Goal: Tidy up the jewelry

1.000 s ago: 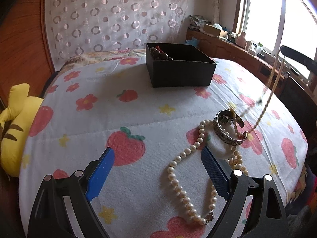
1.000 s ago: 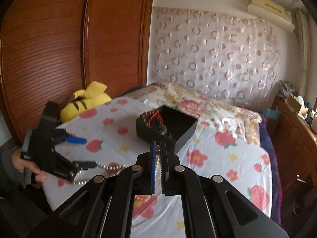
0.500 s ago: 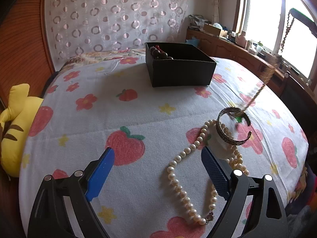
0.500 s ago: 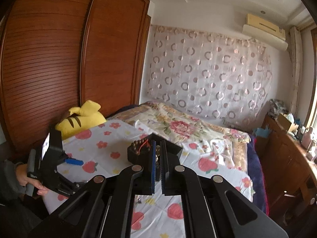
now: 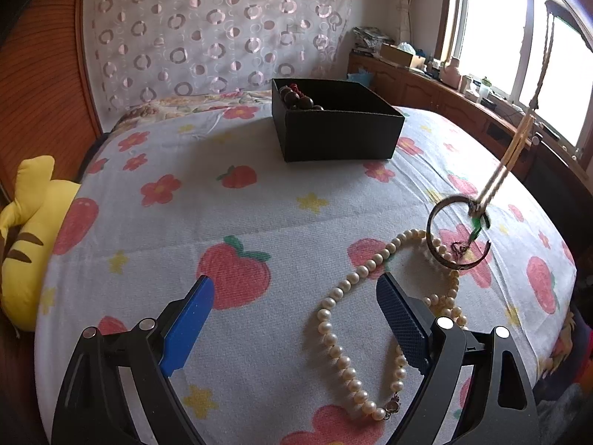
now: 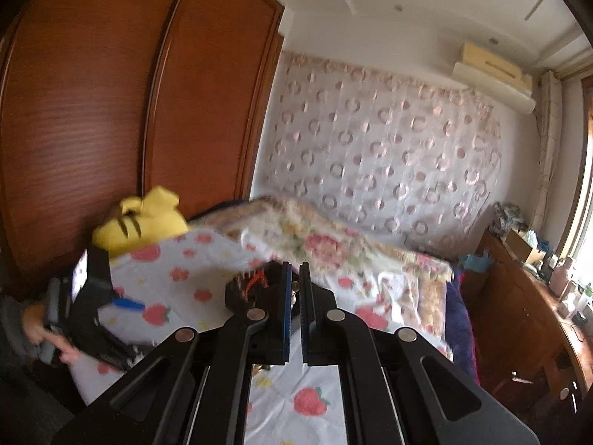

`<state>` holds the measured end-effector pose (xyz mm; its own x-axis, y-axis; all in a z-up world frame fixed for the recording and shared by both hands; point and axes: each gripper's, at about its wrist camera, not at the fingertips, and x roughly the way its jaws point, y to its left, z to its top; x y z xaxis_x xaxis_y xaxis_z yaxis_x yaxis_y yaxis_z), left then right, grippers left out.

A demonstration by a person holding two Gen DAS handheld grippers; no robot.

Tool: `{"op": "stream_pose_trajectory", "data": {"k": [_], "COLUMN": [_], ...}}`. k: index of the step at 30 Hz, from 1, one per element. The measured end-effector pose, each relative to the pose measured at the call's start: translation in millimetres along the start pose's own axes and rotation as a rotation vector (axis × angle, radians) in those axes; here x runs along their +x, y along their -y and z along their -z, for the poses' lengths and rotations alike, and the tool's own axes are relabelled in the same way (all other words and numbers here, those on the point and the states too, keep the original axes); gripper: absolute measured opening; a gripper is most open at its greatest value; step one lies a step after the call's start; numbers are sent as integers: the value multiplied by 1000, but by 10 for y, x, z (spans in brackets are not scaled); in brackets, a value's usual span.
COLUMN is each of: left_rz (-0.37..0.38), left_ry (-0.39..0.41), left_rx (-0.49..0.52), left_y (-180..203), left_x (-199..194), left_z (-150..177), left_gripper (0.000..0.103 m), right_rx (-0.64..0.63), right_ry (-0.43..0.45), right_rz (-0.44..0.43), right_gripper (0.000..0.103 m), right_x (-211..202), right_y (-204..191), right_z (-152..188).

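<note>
Since before: right gripper (image 6: 293, 307) has risen, drawing its beaded strand (image 5: 519, 141) taut; bangle (image 5: 457, 231) is snagged, tipped up.
Fingers: right pinched on strand; left gripper (image 5: 292, 319) wide, empty.
Landmark: bangle near black box (image 5: 337, 137), over pearl necklace (image 5: 344, 333).
Risk: bangle drops off, or drags pearls.

The pearl necklace (image 5: 355, 319) looked glossy and smooth on the bedspread (image 5: 259, 222), a matt woven cloth (printed with strawberries). The bangle (image 5: 457, 233) at three o'clock shone like metal; the box (image 5: 344, 137) was matt black, the wardrobe (image 6: 111, 111) polished wood.
</note>
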<state>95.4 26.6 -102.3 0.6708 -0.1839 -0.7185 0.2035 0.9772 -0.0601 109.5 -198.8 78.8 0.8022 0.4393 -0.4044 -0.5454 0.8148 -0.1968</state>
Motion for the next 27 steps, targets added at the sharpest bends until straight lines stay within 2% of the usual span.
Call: {"op": "stream_pose_trajectory", "data": {"k": [5, 10, 11, 13, 14, 16, 19, 23, 25, 26, 27], "left_rz": [5, 94, 113, 145, 163, 169, 194, 216, 219, 219, 214], "left_ry": [14, 33, 34, 20, 7, -25, -84, -141, -154, -161, -165], "left_rx": [-1, 32, 61, 104, 131, 170, 201, 231, 249, 258, 265], "left_y": [20, 238, 335, 483, 569, 693, 806, 890, 941, 959, 974], "left_x": [-14, -78, -74, -38, 10, 122, 307, 484, 539, 566, 590], "left_z": [-17, -178, -231, -298, -344, -407, -477, -513, -537, -543, -547], "left_gripper": [85, 84, 80, 65, 61, 44, 33, 30, 19, 17, 9], "right_rx": [-3, 19, 23, 31, 33, 34, 37, 42, 42, 42, 41], "right_ry": [-104, -129, -129, -127, -126, -124, -119, -115, -112, -107, -104], "right_rz": [-20, -26, -27, -25, -24, -22, -20, -22, -26, -29, -31], "right_gripper": [5, 5, 5, 5, 5, 5, 5, 5, 5, 5, 5], "right_x": [268, 313, 309, 283, 270, 240, 206, 194, 187, 179, 167], "right_y": [-98, -112, -110, -98, -94, -91, -69, -48, -43, -44, -54], "right_z": [320, 485, 495, 525, 538, 561, 590, 602, 596, 591, 594]}}
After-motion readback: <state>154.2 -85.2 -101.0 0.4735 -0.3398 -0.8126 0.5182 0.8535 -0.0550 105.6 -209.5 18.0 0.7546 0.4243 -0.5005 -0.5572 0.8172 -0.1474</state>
